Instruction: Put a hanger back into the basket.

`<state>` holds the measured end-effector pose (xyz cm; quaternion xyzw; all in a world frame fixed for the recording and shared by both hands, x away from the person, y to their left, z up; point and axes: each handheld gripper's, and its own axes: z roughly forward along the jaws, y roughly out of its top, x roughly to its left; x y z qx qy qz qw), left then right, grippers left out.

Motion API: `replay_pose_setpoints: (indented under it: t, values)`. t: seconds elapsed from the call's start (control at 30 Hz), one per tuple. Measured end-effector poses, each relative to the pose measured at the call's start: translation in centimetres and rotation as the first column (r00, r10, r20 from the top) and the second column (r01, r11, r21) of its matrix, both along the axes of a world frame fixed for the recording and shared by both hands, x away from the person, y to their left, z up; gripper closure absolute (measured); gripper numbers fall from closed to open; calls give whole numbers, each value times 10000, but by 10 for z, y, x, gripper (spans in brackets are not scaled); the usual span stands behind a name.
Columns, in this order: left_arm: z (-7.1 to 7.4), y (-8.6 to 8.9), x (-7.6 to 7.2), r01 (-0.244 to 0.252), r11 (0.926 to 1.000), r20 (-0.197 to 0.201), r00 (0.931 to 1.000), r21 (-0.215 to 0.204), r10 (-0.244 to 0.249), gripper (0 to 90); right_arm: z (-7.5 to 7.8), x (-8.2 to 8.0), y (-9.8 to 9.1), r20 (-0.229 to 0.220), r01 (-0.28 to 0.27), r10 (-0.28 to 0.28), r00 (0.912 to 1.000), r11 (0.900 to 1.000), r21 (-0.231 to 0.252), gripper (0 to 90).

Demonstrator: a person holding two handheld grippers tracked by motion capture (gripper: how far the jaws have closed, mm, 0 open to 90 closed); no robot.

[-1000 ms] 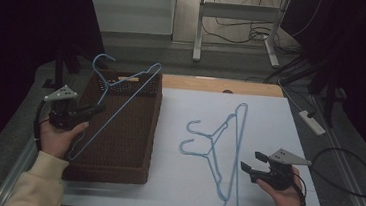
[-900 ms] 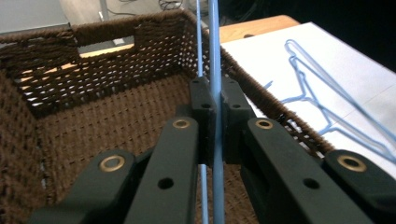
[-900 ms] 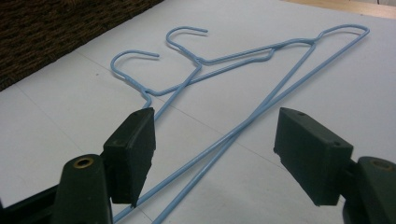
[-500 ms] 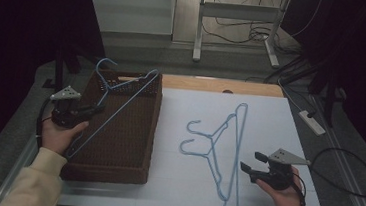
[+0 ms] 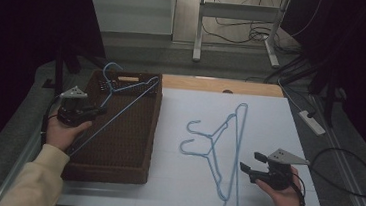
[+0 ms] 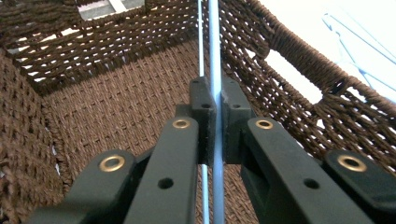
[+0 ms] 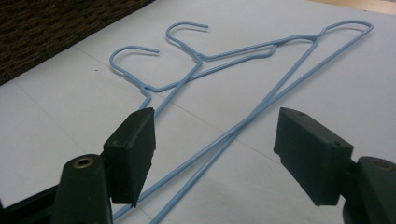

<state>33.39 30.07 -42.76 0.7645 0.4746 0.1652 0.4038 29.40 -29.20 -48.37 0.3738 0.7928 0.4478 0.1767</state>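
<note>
- High view: the left gripper point(image 5: 92, 113) sits over the left side of a brown woven basket point(image 5: 130, 163), held in the person's left hand point(image 5: 63, 131).
- Its jaws are pressed together on the wire of a light blue hanger point(image 5: 129, 106), pinching it along its long straight bar.
- That hanger lies slanted across the basket: its hook rises above the far left rim, and the straight bar runs down toward the near left corner.
- Left gripper view: the blue wire point(image 6: 215, 42) passes straight up between the two black pads, with the basket's woven floor and walls all around; a handle slot in the wall point(image 6: 294, 74) shows at the right.
- On the white worktop point(image 5: 270, 120) to the right of the basket lie two more blue hangers point(image 5: 228, 137), overlapping, hooks pointing left toward the basket.
- The right gripper point(image 5: 246, 171) rests near the front right of the worktop in the right hand point(image 5: 283, 192), just beside the long bars of those hangers.
- Right gripper view: its jaws are spread wide with nothing between the pads; the two hangers point(image 7: 243, 126) lie on the sheet beyond and beneath them.
</note>
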Motion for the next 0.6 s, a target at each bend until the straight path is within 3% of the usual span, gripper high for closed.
replay_pose_setpoints:
  t: [0.33,0.6]
  values:
    - [-11,8,5,-146,9999,-286,9995,93,148,858,-1,0,1,-37,-28,28,10000,10000,-34,301]
    - [-19,2,12,156,9991,-595,9981,385,-133,858,-2,0,2,-80,-46,46,10000,10000,-67,301]
